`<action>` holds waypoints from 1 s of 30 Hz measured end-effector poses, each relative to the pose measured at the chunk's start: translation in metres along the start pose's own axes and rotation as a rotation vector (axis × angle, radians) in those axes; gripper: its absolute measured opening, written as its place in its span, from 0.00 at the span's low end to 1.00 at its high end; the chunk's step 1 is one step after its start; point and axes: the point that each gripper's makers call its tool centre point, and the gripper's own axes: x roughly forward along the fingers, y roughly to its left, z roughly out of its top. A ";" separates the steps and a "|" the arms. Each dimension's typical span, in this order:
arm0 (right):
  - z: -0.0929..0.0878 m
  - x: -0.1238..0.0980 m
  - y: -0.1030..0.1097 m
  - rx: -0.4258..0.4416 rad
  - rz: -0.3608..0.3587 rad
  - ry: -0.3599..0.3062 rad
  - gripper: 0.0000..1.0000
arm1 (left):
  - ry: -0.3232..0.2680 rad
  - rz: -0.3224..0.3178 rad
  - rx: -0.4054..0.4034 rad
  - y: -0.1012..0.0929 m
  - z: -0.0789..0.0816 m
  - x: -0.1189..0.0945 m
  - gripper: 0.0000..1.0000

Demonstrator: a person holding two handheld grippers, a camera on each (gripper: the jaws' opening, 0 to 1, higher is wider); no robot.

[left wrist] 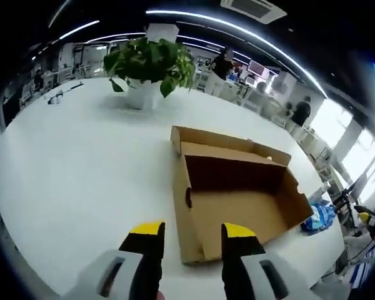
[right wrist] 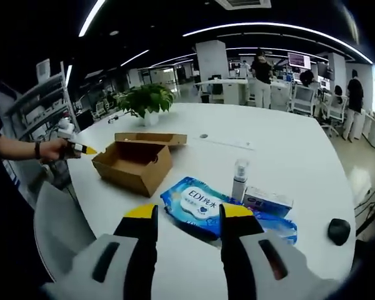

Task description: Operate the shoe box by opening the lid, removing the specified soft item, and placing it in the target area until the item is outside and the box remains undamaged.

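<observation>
Lid: shoe box (left wrist: 237, 200) lies open and empty, undamaged.
Item: blue wet-wipes pack (right wrist: 197, 205) rests on the table (right wrist: 287, 156), four o'clock of the box.
Grippers: left gripper (left wrist: 192, 232) and right gripper (right wrist: 187, 215) both gape, holding nothing.
Left: apparently nothing.

— What's the shoe box (left wrist: 237, 194) made of?
— Plain brown cardboard, matt and slightly rough inside.
— And the bench (left wrist: 81, 162)?
— Smooth white, faintly glossy. The blue wipes pack (right wrist: 197, 206) on it is shiny plastic film; the fingers (right wrist: 144, 244) look like matt black plastic with yellow tips.
</observation>
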 end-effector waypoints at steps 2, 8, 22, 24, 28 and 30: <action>-0.001 -0.002 0.002 0.008 -0.001 0.001 0.37 | 0.015 -0.012 -0.008 -0.003 -0.005 0.003 0.29; -0.004 -0.004 0.012 0.014 0.006 0.005 0.38 | 0.036 -0.007 -0.018 -0.004 -0.013 0.014 0.23; -0.005 0.001 0.024 0.011 0.012 0.019 0.37 | 0.053 0.041 0.014 0.002 -0.022 0.016 0.10; -0.003 0.006 0.027 0.005 0.019 0.021 0.37 | 0.055 0.049 0.029 0.001 -0.022 0.016 0.10; 0.008 0.021 0.034 0.002 0.036 0.014 0.36 | 0.057 0.053 0.037 0.000 -0.023 0.013 0.09; 0.013 0.031 0.037 0.003 0.045 0.016 0.35 | 0.058 0.053 0.042 0.001 -0.024 0.013 0.08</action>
